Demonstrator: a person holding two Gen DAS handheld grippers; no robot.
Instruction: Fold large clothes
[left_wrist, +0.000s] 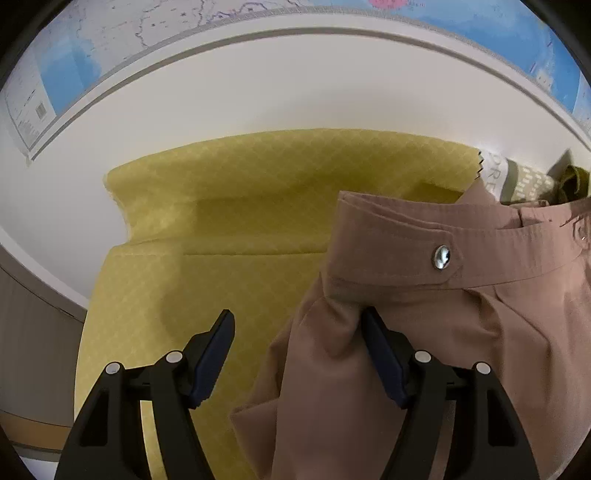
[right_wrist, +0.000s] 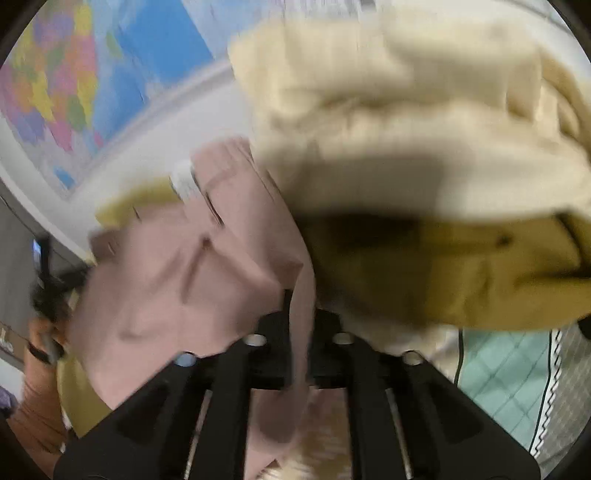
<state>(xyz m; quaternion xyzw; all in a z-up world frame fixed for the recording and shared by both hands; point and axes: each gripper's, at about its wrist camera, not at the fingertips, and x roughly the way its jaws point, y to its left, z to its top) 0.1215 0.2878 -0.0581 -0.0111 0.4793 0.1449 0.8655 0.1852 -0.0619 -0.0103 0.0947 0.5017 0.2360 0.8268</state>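
A pinkish-brown garment (left_wrist: 443, 332) with a waistband and a metal snap (left_wrist: 441, 256) lies on a yellow patterned cloth (left_wrist: 258, 203). My left gripper (left_wrist: 299, 328) stands open over the garment's left edge. Its right finger (left_wrist: 380, 343) touches a fold, and its left finger is over the yellow cloth. In the blurred right wrist view, my right gripper (right_wrist: 299, 314) has its jaws close together, with a strip of the same pink garment (right_wrist: 177, 277) pinched between them.
A cream garment pile (right_wrist: 406, 110) sits on a mustard garment (right_wrist: 461, 280) at the right, over a teal quilted cloth (right_wrist: 506, 376). The white table (left_wrist: 258, 92) carries a world map (left_wrist: 110, 44) at the back. A person's hand (right_wrist: 37, 387) shows at the left.
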